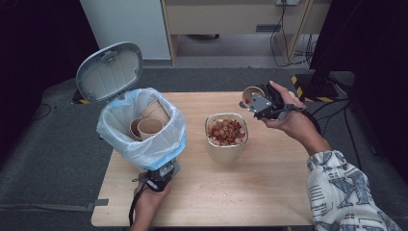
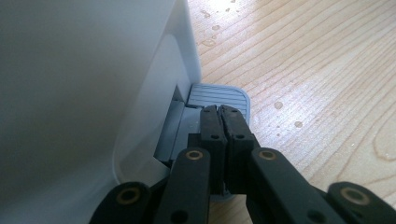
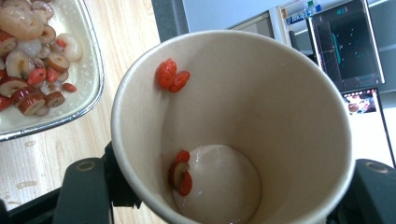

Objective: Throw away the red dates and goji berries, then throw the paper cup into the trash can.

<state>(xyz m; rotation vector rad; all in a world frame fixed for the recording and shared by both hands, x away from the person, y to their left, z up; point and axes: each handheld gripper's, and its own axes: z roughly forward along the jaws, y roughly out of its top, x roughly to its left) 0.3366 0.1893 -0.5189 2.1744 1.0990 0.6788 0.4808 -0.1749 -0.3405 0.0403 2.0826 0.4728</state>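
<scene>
The right tool is clamped on the tilted paper cup; the left tool, jaws together, presses the bin pedal.

1. The right gripper has its jaws hidden behind the paper cup in the right gripper view, so the pads' contact cannot be seen.
2. That cup's lower rim is cut off by the bottom edge there.
3. The bowl of fruit pieces runs off the left and top edges.
4. The bin is a blurred white wall in the left gripper view, cropped at top and left.
5. In the high view, the bin bag hides the pedal and the left gripper tips.
</scene>
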